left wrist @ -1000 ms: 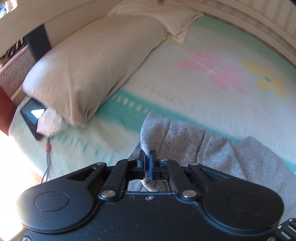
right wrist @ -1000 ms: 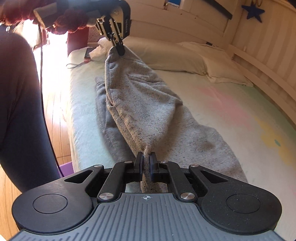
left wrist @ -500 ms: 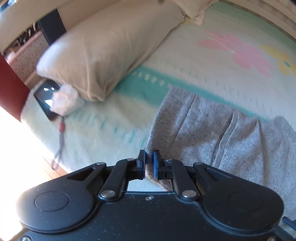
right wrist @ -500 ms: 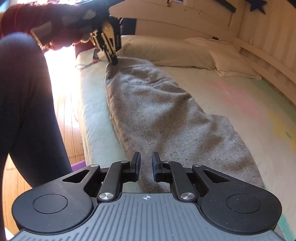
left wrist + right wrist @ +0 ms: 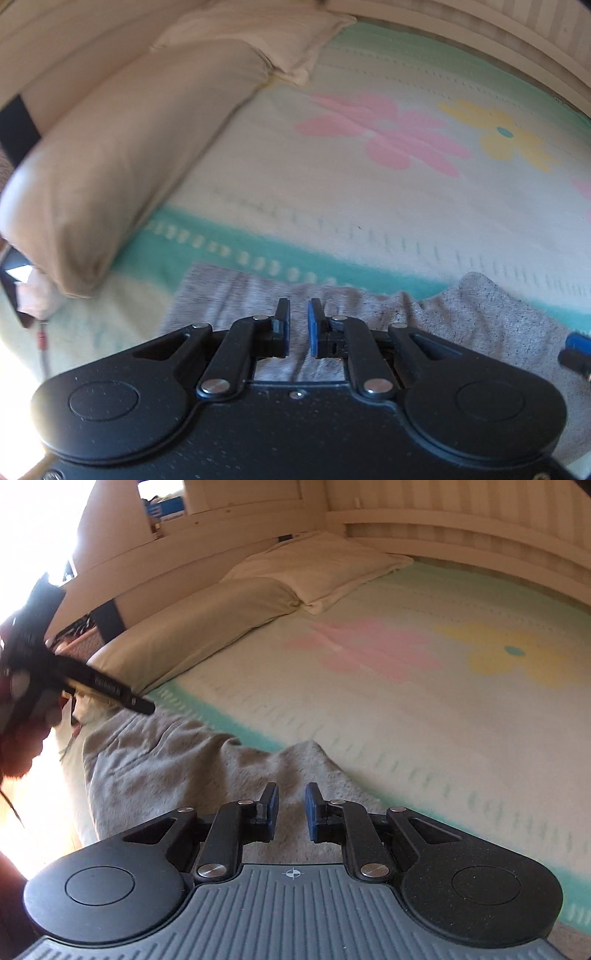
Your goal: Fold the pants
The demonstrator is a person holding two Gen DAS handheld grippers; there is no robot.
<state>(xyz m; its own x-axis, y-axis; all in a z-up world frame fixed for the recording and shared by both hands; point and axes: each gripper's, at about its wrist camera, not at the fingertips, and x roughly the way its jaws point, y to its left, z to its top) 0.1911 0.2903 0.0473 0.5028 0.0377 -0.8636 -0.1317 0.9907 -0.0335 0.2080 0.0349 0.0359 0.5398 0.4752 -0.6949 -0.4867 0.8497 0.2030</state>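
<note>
Above grey pants [image 5: 480, 317] — left gripper [image 5: 297, 328], right gripper [image 5: 291, 808] fingers narrowly apart, opening, gripping nothing.

A bedroom in a home: a bed covered by a pale blanket [image 5: 369, 206] with a teal band, a pink flower [image 5: 376, 133] and a yellow flower [image 5: 513, 134]. Two beige pillows [image 5: 207, 627] lie end to end against a cream panelled headboard [image 5: 207, 535], and striped wall panelling [image 5: 461, 524] runs along the far side. Grey sweatpants [image 5: 177, 760] lie spread on the bedding, with sunlit wooden flooring at the bed's edge.
</note>
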